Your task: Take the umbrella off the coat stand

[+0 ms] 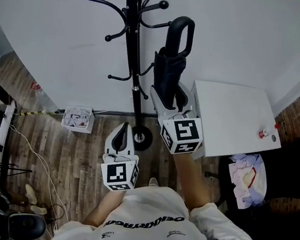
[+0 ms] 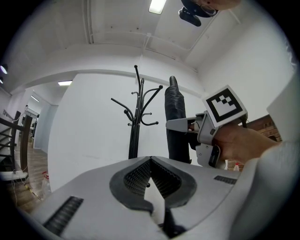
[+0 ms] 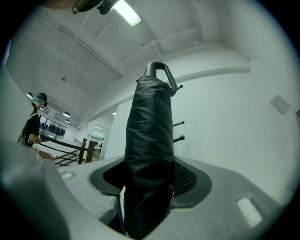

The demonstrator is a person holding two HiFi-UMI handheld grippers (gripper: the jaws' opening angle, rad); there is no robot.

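Note:
My right gripper [image 1: 170, 95] is shut on a folded black umbrella [image 1: 169, 72], gripping its cloth body below the looped handle [image 1: 182, 31]. Seen along the right gripper's jaws, the umbrella [image 3: 149, 150] stands upright and fills the gap of that gripper [image 3: 150, 183]. The black coat stand [image 1: 131, 42] rises just left of it, its hooks spreading at the top. In the left gripper view the umbrella [image 2: 175, 123] hangs apart from the stand's hooks [image 2: 139, 112], to their right. My left gripper [image 1: 124, 136] is lower and nearer me, shut with nothing in it [image 2: 150, 161].
A white table [image 1: 234, 114] stands at the right against the wall, with a small red-capped bottle [image 1: 262, 133] on it. A small box [image 1: 78, 119] sits on the wooden floor by the wall, and crumpled cloth [image 1: 247, 177] lies at the right. A person [image 3: 33, 123] stands far off.

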